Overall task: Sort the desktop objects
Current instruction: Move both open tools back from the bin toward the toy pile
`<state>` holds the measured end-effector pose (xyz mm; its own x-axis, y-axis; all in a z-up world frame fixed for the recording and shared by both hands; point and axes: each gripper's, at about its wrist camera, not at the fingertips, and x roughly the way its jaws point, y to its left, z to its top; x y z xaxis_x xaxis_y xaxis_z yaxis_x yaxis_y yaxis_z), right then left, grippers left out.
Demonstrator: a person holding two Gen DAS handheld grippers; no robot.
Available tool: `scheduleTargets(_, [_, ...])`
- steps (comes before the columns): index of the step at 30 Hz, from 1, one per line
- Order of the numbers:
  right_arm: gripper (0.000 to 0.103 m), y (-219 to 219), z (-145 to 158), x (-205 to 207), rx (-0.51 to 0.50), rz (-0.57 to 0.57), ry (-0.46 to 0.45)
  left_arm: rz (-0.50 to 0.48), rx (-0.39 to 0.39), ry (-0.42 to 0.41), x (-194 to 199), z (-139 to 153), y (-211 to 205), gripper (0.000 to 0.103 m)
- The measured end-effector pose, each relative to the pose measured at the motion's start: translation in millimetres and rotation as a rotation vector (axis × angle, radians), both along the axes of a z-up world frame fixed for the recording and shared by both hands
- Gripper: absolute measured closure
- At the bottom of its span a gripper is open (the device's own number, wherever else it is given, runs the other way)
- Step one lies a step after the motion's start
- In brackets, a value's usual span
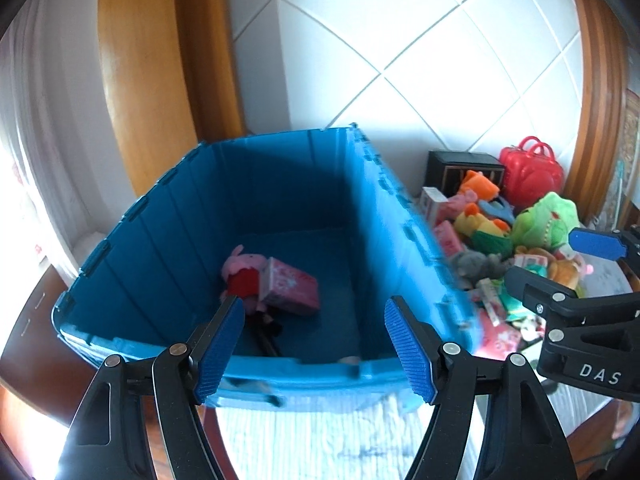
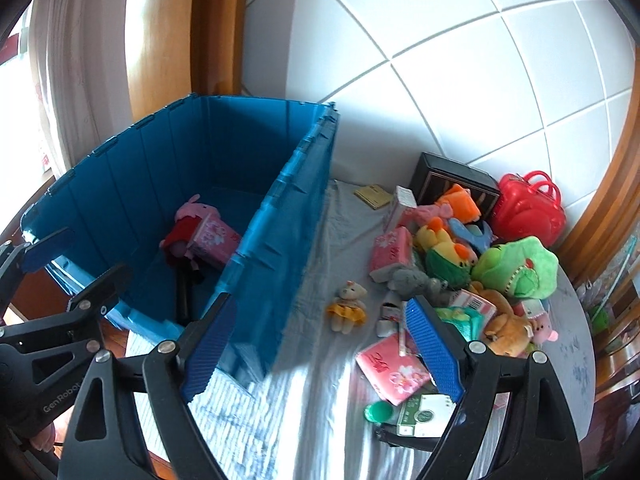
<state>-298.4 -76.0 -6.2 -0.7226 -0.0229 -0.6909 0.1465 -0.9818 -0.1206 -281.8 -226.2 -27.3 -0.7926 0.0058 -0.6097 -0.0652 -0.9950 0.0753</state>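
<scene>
A big blue bin point(image 1: 280, 136) point(image 2: 256, 100) stands on the cloth-covered table. In it lie a pink pig plush in a red dress point(image 1: 244, 268) point(image 2: 188, 220) and a pink tissue pack point(image 1: 290, 290) point(image 2: 214, 240). My left gripper point(image 1: 312, 308) point(image 2: 76, 264) hovers open over the bin's near rim, with nothing between its pads. My right gripper point(image 2: 320, 304) point(image 1: 560, 260) hangs open and empty to the right of the bin, above the cloth. Beside it lie a small bear in a yellow dress point(image 2: 347, 306) and another pink tissue pack point(image 2: 392, 368).
To the right, a pile holds a green plush point(image 2: 516, 268), a grey plush point(image 2: 416, 280), a red toy handbag point(image 2: 528, 208), a black box point(image 2: 452, 180) and more packs. A green cap point(image 2: 378, 412) and a green-white box point(image 2: 424, 412) lie near. A tiled wall stands behind.
</scene>
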Motion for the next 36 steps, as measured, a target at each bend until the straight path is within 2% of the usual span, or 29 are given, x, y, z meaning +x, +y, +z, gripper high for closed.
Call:
scheduleTargets(11, [0.016, 120.8, -23.4, 53.1, -0.023, -0.034, -0.019, -0.048, -0.019, -0.007, 44.0, -12.1, 122.7, 0.03])
scheduleTargets(17, [0.016, 208.3, -54.2, 82.6, -0.043, -0.11, -0.083, -0.078, -0.007, -0.057, 69.2, -32.8, 189.0, 0.03])
scheduleTargets(22, [0.016, 269.6, -81.0, 97.2, -0.079, -0.195, -0.139, -0.116, -0.026, -0.118, 75.5, -56.4, 231.5, 0.03])
scheduleTargets(29, [0.016, 317.4, -121.3, 102.3, -0.108, -0.271, -0.213, -0.173, -0.059, -0.185, 67.1, -93.8, 273.5, 0.03])
scheduleTargets(36, [0.016, 333.4, -147.0, 93.8, -0.077, -0.302, -0.282, -0.176, -0.059, -0.263, 50.0, -130.1, 281.3, 0.03])
